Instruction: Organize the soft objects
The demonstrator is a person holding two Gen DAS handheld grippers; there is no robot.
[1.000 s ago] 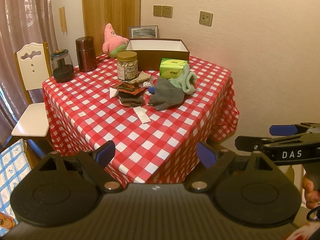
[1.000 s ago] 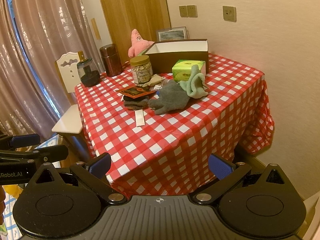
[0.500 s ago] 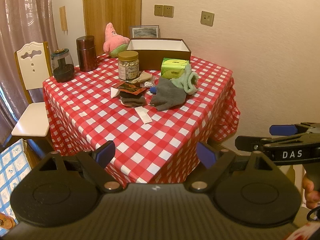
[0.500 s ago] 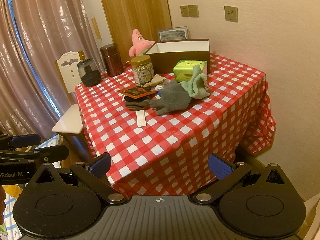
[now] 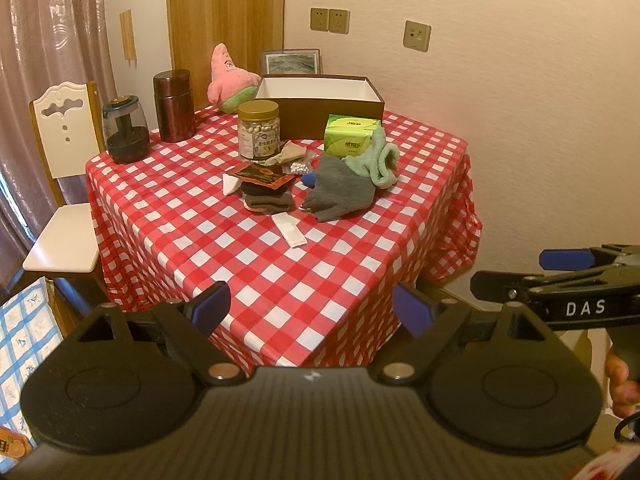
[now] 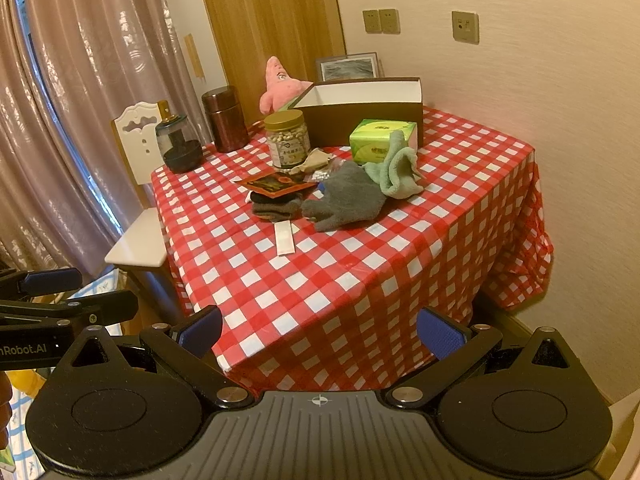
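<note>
The left gripper (image 5: 310,306) is spread wide with nothing between its blue pads, and it hangs off the near corner of the counter (image 5: 280,280), short of the checked cloth. The right gripper (image 6: 320,330) is likewise wide apart and empty, level with the left one and also short of that corner; each shows at the edge of the other's view, side by side. Outward from both, the soft things lie in one cluster well ahead, past the middle of the counter. Nearest is the grey glove (image 5: 340,194), its fingers pointing back toward the left gripper's side and its cuff running away and to the right, so its long axis is slanted across the approach. Just left of it sits a dark folded sock (image 5: 268,200) under a red packet (image 5: 264,176). Behind the glove and touching it is the mint green cloth (image 5: 378,160), which leans on a green tissue pack (image 5: 350,138). Behind that stands the open brown box (image 5: 320,100), the likely place for them, with a pink plush star (image 5: 230,78) at its left end. The glove looks roughly centred ahead in both views, so neither gripper is plainly nearer; either must travel forward over the cloth
</note>
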